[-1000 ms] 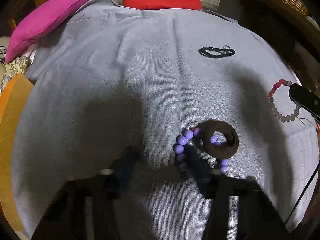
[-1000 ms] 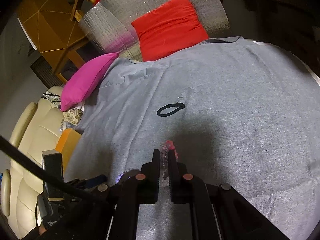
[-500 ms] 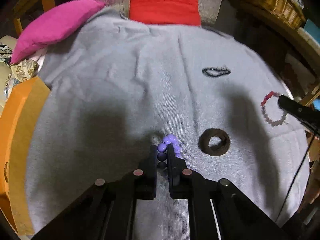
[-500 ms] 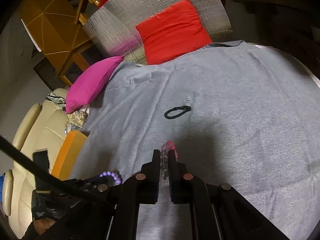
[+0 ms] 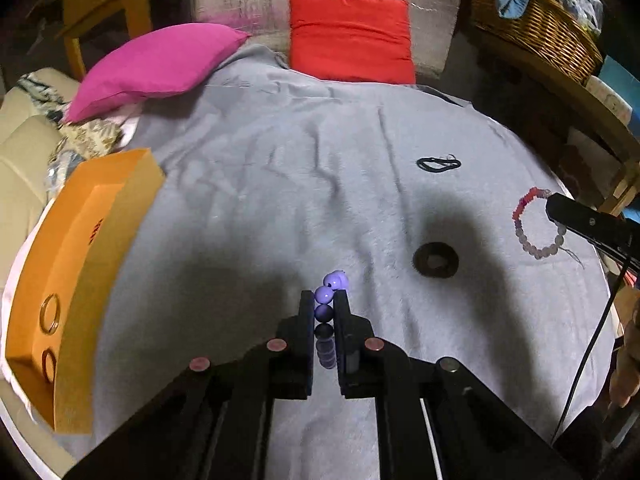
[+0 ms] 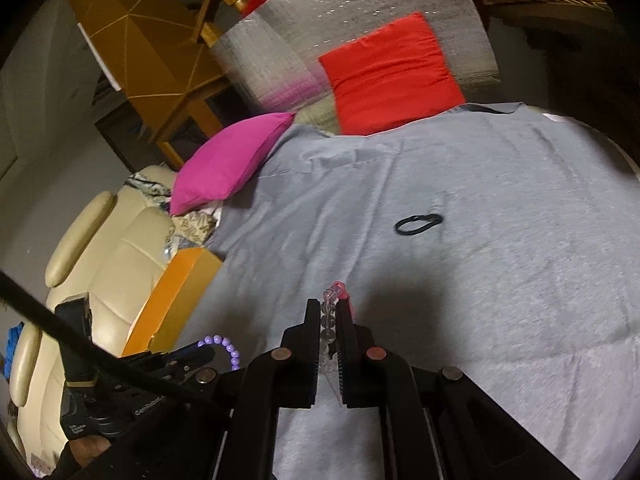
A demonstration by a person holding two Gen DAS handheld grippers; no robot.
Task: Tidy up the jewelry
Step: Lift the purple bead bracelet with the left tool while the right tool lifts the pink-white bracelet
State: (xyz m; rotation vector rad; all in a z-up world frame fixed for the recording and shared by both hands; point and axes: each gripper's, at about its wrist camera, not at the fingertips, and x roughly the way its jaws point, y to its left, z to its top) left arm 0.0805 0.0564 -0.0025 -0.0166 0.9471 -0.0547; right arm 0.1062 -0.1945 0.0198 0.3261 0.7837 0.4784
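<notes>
Both grippers hold a bracelet above the grey cloth (image 5: 248,208), and the orange box (image 5: 80,248) waits at the left.

The box lies at the left edge of the cloth with two rings (image 5: 50,314) inside. The left gripper (image 5: 324,312) pinches the purple bracelet (image 5: 326,300) between its fingers, raised over the cloth and pointing forward; most beads hang free, so I think a quick swing toward the box can make them slip out or catch on the box wall. More to the right, the brown ring (image 5: 436,259) and the black band (image 5: 438,165) lie on the cloth, well apart. The right gripper (image 6: 329,312) is pressed on the pink bracelet (image 5: 538,226), also lifted and pointing forward; its loop dangles to the side, and the thin thread looks easy to pull loose. The two grippers are near each other, so they may collide.
</notes>
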